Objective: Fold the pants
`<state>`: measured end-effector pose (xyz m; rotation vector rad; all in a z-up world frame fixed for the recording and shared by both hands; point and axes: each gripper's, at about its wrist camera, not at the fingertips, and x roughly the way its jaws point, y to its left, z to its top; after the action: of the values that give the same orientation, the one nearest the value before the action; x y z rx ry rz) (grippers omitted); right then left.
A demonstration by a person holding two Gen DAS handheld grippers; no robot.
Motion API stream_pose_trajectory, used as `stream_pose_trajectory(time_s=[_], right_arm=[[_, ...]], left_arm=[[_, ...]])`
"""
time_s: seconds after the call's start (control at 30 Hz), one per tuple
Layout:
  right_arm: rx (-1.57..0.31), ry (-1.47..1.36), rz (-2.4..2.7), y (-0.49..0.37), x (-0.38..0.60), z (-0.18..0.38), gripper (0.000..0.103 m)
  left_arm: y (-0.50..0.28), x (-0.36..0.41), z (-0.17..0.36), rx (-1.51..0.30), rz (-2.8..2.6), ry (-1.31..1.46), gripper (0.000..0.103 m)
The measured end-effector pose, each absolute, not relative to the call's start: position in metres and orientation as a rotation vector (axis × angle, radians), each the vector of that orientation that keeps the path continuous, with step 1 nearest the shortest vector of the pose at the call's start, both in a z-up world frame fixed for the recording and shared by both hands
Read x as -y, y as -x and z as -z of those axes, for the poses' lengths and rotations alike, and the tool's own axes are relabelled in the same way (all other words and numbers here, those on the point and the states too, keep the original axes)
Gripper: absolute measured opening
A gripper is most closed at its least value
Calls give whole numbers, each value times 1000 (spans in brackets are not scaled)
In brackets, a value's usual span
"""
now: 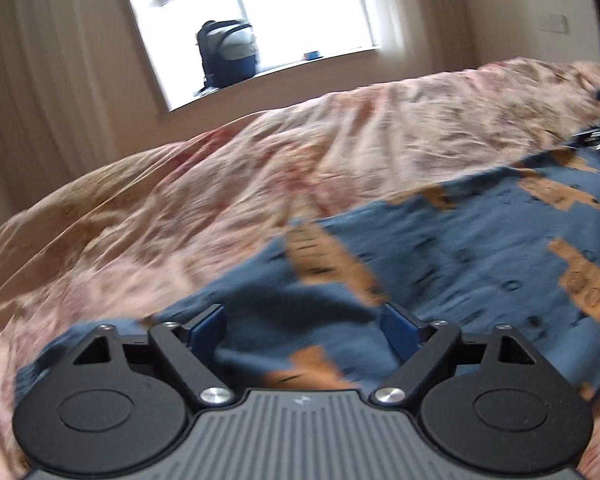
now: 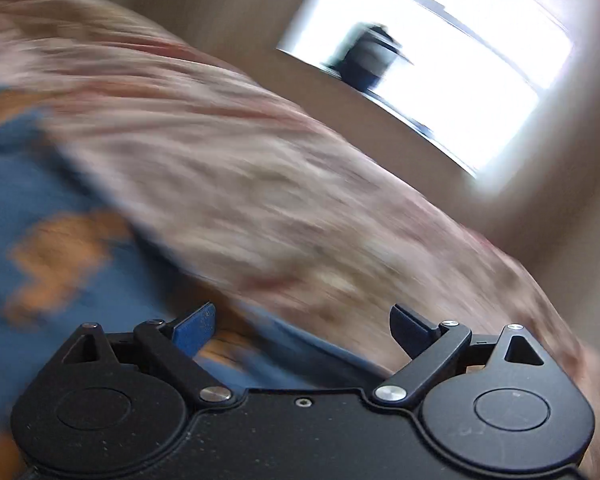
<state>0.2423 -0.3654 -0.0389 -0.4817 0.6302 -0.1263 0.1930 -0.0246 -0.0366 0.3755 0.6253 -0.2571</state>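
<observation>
Left gripper (image 1: 304, 332) with jaws standing wide apart, blue pads (image 1: 208, 328) splayed to either side, nothing pinched between them. Directly beneath and ahead of the jaws, blue pants (image 1: 440, 264) with orange patches, spread over a rumpled pinkish floral bedspread (image 1: 180, 200); cloth shows in the gap between the pads but is not squeezed by either. Pants stretching from under the gripper away to its right; bare bedspread to its left and beyond. Far ahead, past the bed's edge, a bright window (image 1: 260, 12) with a dark backpack (image 1: 228, 56) on its sill; pale curtain (image 1: 40, 80) far off to the left. At the far right edge, dark bits of hardware, too small to tell apart.

Right gripper (image 2: 302, 332) likewise spread wide, one blue pad (image 2: 194, 330) at left, a darker one at right, nothing clamped. View heavily blurred. To its left and running under the left pad, the same pants (image 2: 40, 220), orange blotches smeared. Ahead and to the right, bedspread (image 2: 260, 184). Far ahead and up to the right, the window (image 2: 460, 80), tilted, with the backpack (image 2: 368, 56) as a dark smear.
</observation>
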Motion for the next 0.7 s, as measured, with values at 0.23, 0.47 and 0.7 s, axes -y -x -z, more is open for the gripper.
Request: stream_pose_trajectory(time_s=[0.23,0.47,0.7], right_arm=[[-600,350,179,-198,386,9,91],[-573,503,-222,-153,266,40,99],[-664,386,151,-156,350,34,102]], left_arm=[[-166,-18,6,-616,252,-215,99],[-138,-4,36,-667,306,-363,100],[-139,-51,-1,-746,154,-247,100]])
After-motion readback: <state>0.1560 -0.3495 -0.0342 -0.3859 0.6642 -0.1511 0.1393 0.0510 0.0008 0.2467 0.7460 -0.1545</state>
